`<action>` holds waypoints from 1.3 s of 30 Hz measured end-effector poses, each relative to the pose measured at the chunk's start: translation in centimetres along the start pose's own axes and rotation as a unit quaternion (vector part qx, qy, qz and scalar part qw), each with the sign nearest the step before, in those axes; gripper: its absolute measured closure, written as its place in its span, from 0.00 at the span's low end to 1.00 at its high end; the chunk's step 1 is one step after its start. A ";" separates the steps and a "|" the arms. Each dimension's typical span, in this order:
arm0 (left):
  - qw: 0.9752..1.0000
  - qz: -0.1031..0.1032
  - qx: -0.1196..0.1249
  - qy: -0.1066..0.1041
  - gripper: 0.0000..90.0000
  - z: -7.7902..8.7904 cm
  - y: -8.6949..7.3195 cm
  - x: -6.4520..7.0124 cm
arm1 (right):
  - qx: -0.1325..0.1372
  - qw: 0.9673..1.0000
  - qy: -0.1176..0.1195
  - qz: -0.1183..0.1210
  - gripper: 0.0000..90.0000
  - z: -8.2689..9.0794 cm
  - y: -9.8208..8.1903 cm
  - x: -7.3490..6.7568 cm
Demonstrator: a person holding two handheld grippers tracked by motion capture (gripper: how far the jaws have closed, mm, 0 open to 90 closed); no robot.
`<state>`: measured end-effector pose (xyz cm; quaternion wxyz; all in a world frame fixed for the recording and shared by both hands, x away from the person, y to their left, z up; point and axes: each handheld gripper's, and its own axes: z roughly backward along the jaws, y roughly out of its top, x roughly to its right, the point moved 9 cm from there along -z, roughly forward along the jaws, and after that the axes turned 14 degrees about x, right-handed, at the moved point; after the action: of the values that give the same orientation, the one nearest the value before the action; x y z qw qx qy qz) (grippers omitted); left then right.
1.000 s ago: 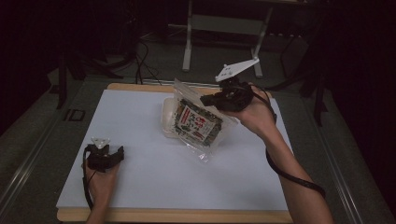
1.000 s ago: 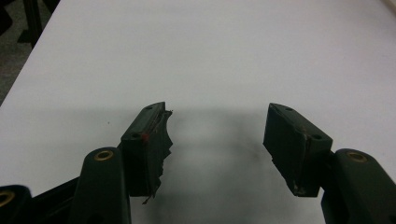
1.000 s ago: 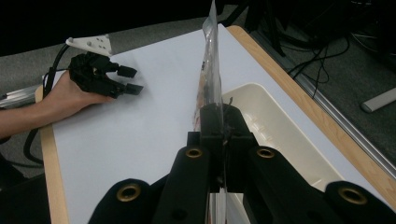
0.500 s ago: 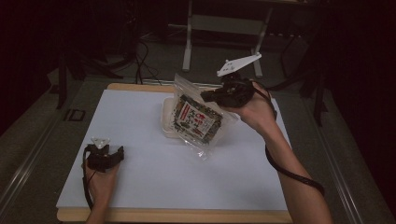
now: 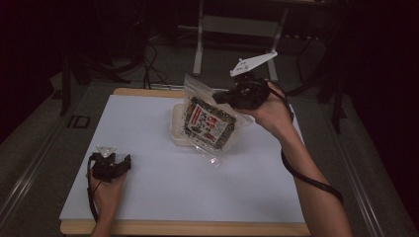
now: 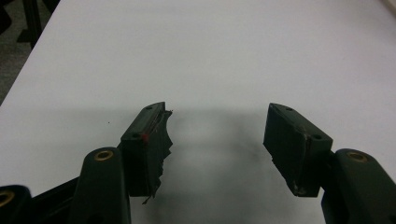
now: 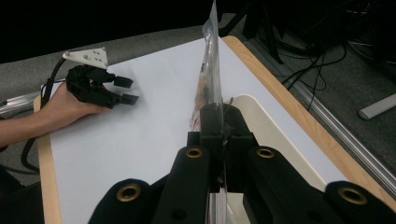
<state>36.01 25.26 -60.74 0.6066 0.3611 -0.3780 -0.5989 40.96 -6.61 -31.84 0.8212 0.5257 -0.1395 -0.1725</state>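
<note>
High view: right gripper is raised over the far middle of the tabletop, jaws clamped on the upper right edge of a clear zip bag. The bag hangs tilted, top edge up toward the gripper, lower corner down near the white surface. Inside it: a flat pack with red, white and dark print; can't read the text. Behind and under the bag sits a shallow cream tray, partly hidden by it. Can't tell whether the bag's lower corner touches the tabletop or the tray.

Right gripper view: jaws pressed together with the thin plastic edge of the bag running up edge-on between them. Cream tray just right of the jaws, close under them. Left gripper shows farther off on the white surface, held in a hand.

Left gripper view: jaws stand apart, nothing between them, bare white tabletop below. The left pad's facing is torn and ragged at its edge.

In the high view the left gripper rests low at the near left of the tabletop, well apart from bag and tray.
</note>
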 end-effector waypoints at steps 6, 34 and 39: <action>1.000 0.000 0.000 0.000 0.44 0.0 0.0 0.0 | 0.005 1.000 0.001 -0.001 1.00 0.0 0.3 0.4; 1.000 0.000 -0.001 0.000 0.44 0.0 0.0 0.0 | 0.019 1.000 0.007 0.001 1.00 0.1 2.1 1.0; 1.000 0.001 0.000 0.000 0.44 0.0 0.0 0.0 | 0.025 1.000 0.008 -0.001 1.00 -0.1 2.7 1.3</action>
<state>36.00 25.22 -60.76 0.6074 0.3606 -0.3782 -0.5984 42.49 -6.05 -29.33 0.8088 0.5473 -0.1366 -0.1660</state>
